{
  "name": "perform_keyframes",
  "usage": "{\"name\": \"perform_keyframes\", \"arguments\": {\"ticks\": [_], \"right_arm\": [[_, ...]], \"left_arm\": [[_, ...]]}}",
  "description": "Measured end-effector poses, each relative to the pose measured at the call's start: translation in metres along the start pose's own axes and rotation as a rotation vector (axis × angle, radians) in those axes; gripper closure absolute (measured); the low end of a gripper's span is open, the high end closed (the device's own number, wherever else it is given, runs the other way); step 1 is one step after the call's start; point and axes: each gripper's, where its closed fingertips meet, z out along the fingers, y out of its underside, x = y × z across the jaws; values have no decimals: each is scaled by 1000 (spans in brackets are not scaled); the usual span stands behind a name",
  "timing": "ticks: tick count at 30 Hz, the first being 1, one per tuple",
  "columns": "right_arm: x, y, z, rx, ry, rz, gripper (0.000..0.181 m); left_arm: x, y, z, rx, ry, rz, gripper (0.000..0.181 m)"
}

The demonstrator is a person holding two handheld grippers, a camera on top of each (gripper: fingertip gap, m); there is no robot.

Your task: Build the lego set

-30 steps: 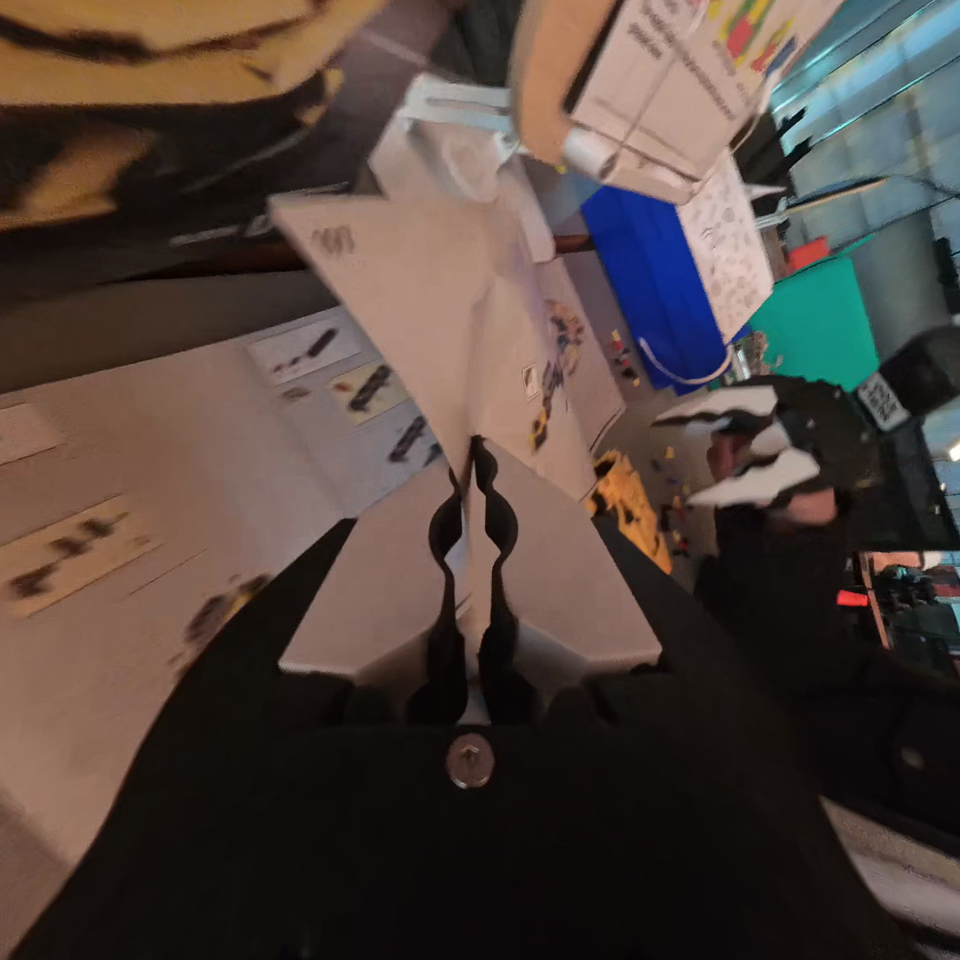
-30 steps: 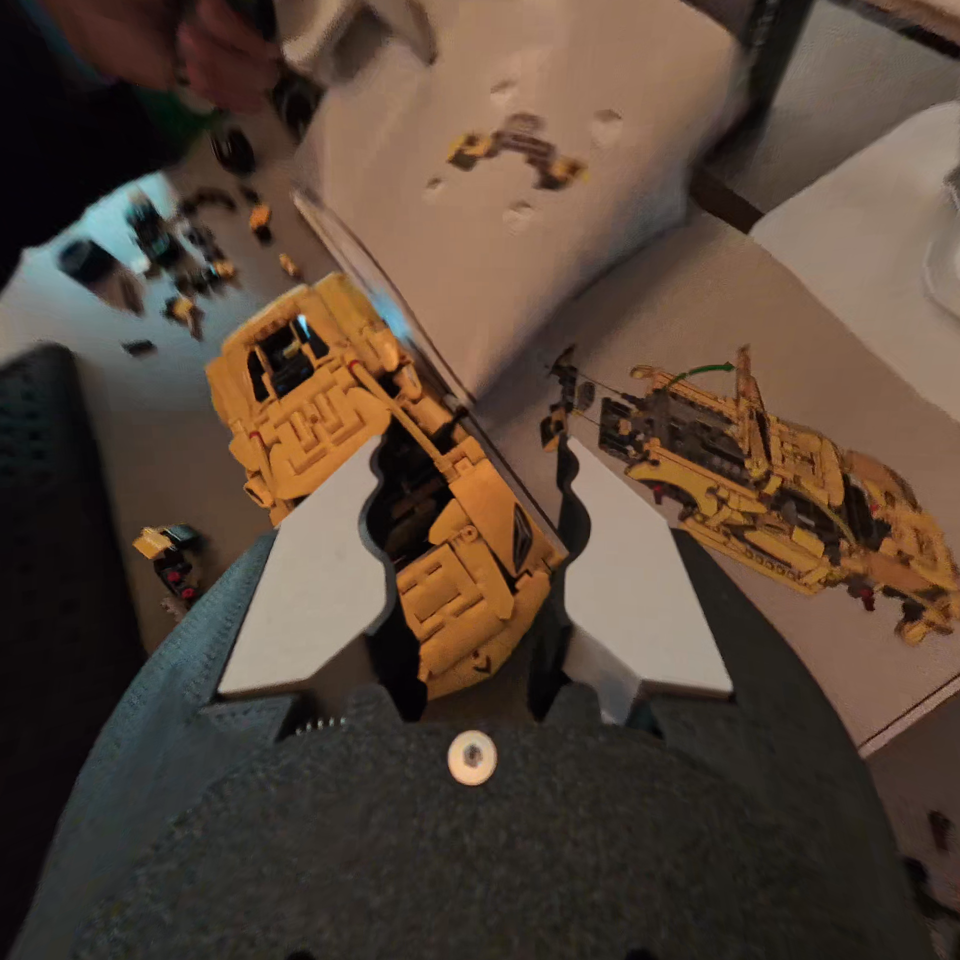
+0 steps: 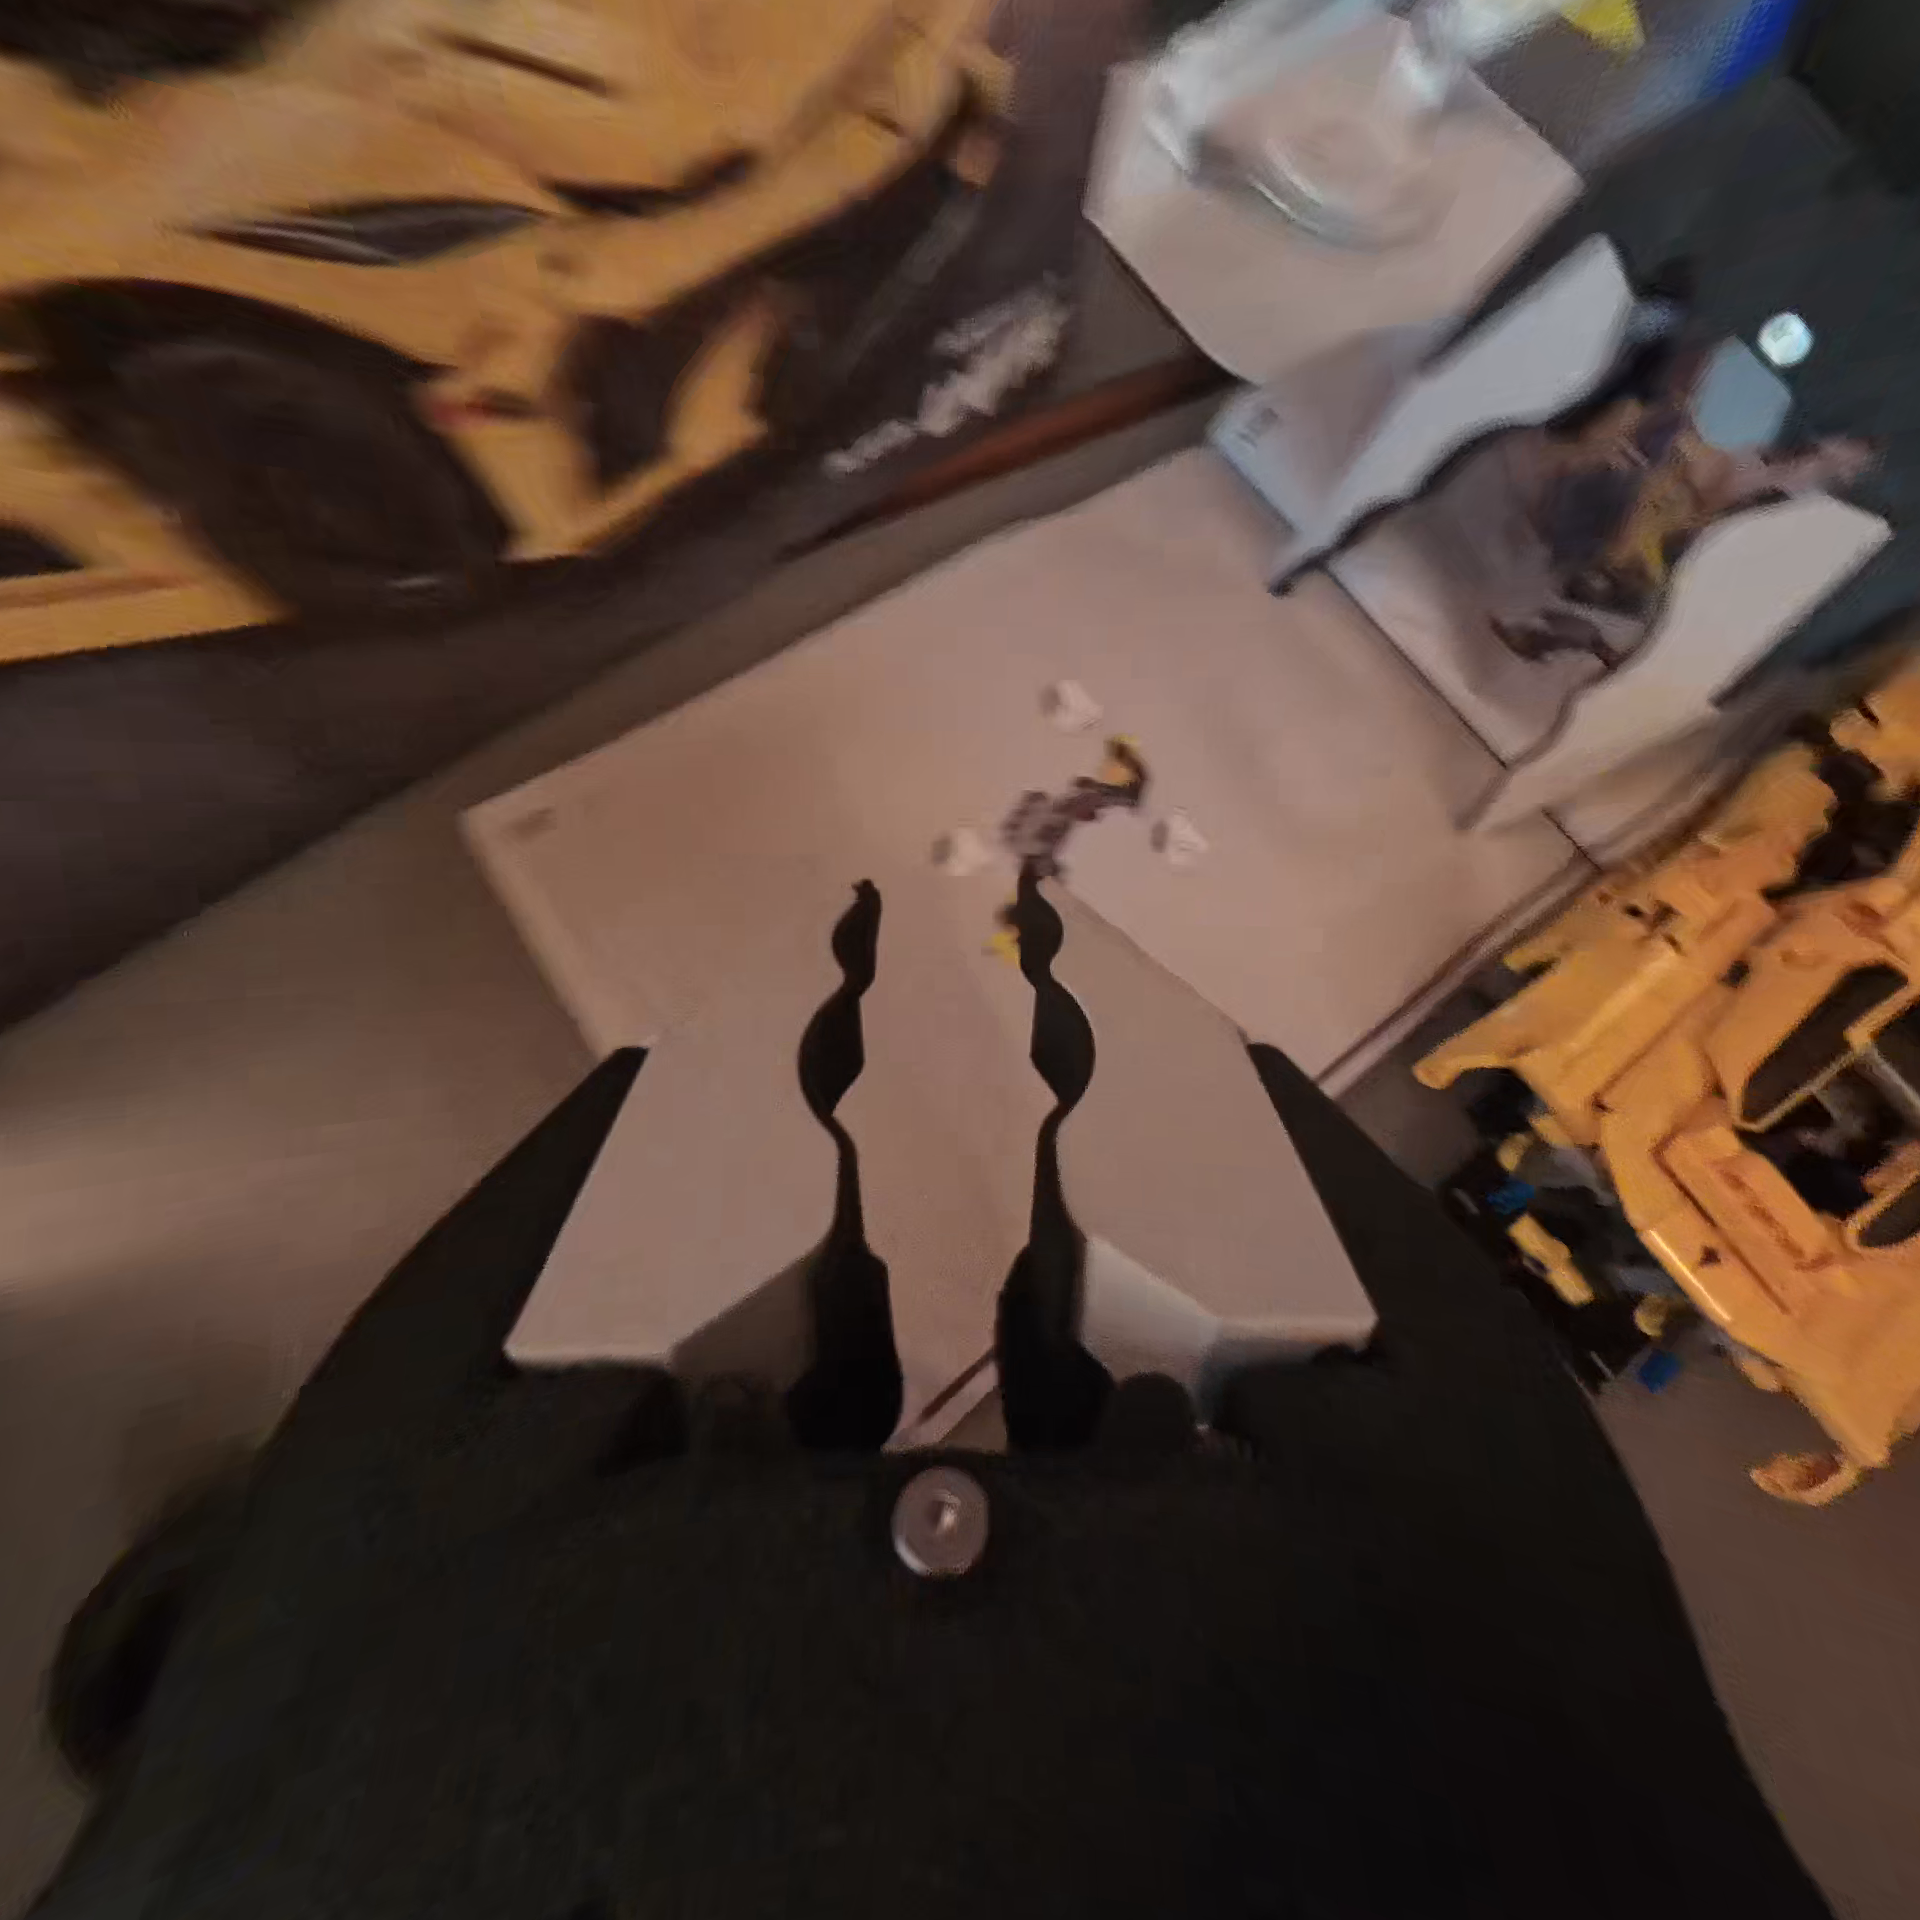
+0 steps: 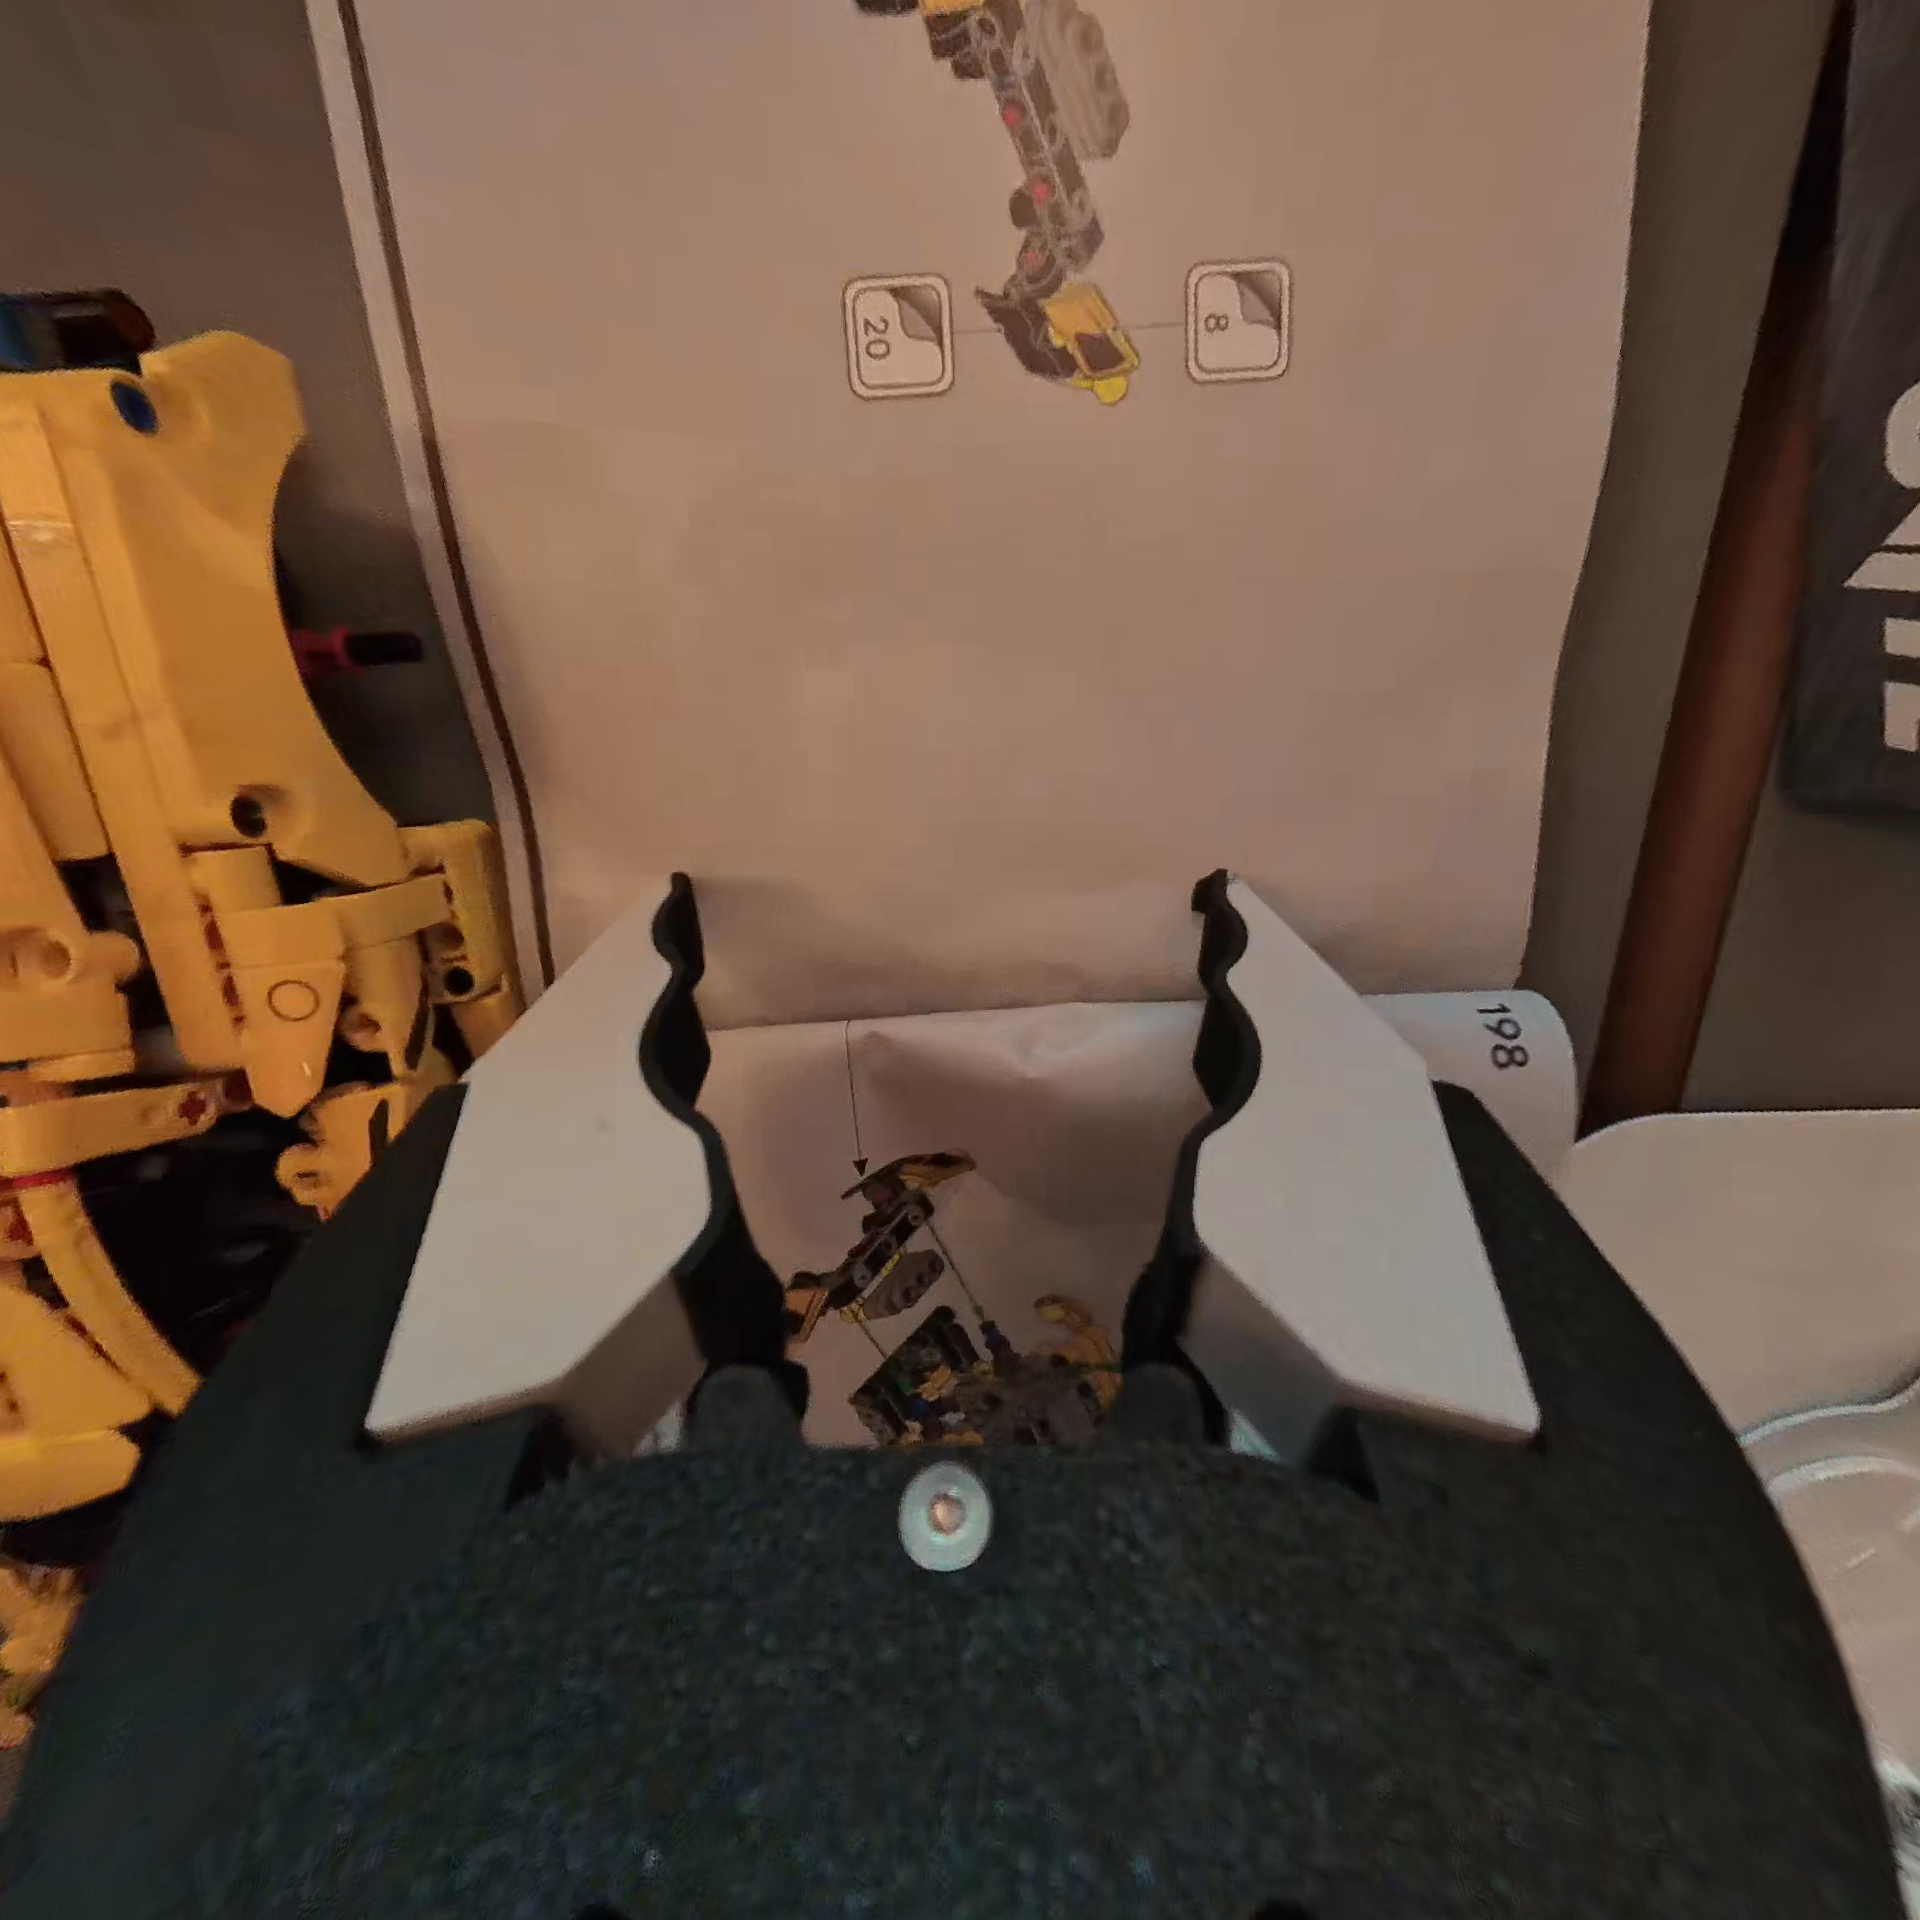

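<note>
The open instruction booklet lies flat on the grey table. My left gripper hovers over its page, jaws a little apart and empty. The yellow lego vehicle model lies to the right of the booklet. In the right wrist view my right gripper is wide open and empty just above the booklet page, which shows printed build drawings. The yellow model lies close on that gripper's left, not touching it.
The yellow and black lego box stands behind the booklet, and also shows at the right edge in the right wrist view. White trays or boxes sit at the back right. A white object lies right of the right gripper. Left tips to right tips: about 20 cm.
My left gripper was shut on a lifted booklet page; it has let go and the page lies flat. My right gripper moved from over the model to over the booklet and opened wider.
</note>
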Motion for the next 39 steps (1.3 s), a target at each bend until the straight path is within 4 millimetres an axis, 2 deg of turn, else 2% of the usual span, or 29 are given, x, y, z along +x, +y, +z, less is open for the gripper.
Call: {"name": "perform_keyframes", "arguments": {"ticks": [3,5,8,15,22,23,24,26,27,28,30,32,37,39], "right_arm": [[0,0,2,-42,11,10,86],[-1,1,2,-66,12,15,85],[-1,1,2,-58,8,20,85],[-1,0,2,19,15,33,85],[-2,-1,2,23,17,46,85],[-2,-1,2,24,19,49,84],[-2,-1,2,25,20,53,84],[-3,-1,2,26,21,56,84],[-3,-1,2,27,21,56,84],[-3,-1,3,27,21,56,84],[-3,-1,3,26,22,54,85],[-3,-1,3,26,22,51,84],[-3,-1,3,17,22,47,84],[-2,-1,3,23,24,45,85]], "left_arm": [[36,0,38,-16,154,-32,157],[51,2,56,-34,226,-55,168],[37,23,66,-120,153,-2,181],[-38,51,22,-128,-73,-31,181],[-78,73,-14,-271,-324,8,181],[-78,73,-21,-281,-352,22,181],[-69,69,-27,-254,-327,34,181],[-29,57,-29,-152,-165,20,181],[-10,55,-28,-122,-87,0,181],[0,59,-25,-127,-56,-12,181],[0,83,-17,-219,-81,-8,181],[-5,91,-18,-210,-92,-64,181],[-39,117,-51,-300,-258,-147,181],[-44,127,-66,-317,-296,-150,181]]}}
